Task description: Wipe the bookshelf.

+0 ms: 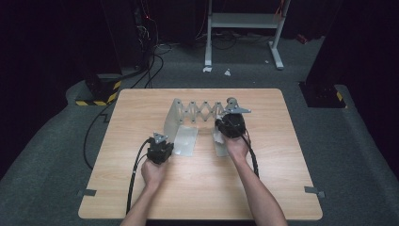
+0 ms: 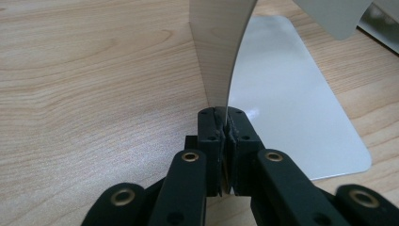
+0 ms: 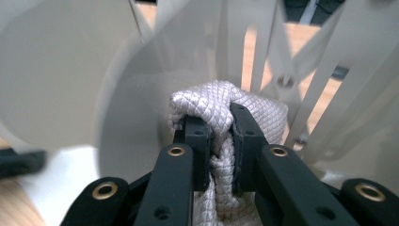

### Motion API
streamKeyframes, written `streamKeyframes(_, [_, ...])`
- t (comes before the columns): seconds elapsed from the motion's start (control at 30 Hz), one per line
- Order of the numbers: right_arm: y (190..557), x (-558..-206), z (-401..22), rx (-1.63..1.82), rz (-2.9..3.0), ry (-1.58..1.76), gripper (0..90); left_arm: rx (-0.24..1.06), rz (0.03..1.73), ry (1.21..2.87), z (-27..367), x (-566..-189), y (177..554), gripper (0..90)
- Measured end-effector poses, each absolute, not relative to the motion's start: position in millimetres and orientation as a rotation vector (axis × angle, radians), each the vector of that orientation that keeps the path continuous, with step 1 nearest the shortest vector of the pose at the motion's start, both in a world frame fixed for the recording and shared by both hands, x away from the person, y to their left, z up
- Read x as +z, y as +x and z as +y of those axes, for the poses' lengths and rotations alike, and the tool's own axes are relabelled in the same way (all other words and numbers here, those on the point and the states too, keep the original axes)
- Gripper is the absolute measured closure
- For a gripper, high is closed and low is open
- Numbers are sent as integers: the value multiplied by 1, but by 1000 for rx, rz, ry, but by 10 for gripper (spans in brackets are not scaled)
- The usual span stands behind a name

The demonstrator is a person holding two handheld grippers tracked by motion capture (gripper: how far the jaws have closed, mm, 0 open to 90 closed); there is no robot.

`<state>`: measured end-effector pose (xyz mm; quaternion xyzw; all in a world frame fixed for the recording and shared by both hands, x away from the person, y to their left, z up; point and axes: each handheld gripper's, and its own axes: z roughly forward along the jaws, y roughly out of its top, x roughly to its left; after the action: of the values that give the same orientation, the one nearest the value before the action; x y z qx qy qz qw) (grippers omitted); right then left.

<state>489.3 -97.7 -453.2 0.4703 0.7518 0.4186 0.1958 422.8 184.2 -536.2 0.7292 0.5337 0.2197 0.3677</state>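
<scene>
A light wooden table (image 1: 197, 188) stands on grey carpet in a dark room. Near the person, the left gripper (image 2: 225, 123) has its jaws pinched on the upright plate edge of a pale folding rack (image 1: 188, 120). Farther off, the right gripper (image 3: 220, 136) clamps a bunched white quilted cloth (image 3: 221, 101) against the rack's scissor-lattice end.

Pale grey extending rack (image 1: 197, 113) w/ scissor-lattice middle stands stretched out across centre of table, its left end plate (image 2: 221, 52) upright on a flat foot, while a bunched white quilted cloth (image 3: 221, 117) sits at its right end.
</scene>
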Motion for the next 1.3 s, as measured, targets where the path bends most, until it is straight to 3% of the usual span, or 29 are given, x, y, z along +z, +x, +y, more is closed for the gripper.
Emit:
streamKeyframes(0.27, [493,-422,-98,1238,2012,1304,803,559,1371,1874,185,-536,423,853])
streamKeyframes(0.87, [515,-481,-91,1088,2093,1404,802,548,1372,1866,186,-536,423,854])
streamKeyframes(1.3, [502,-426,-102,1296,1981,1313,802,551,1370,1870,185,-536,423,854])
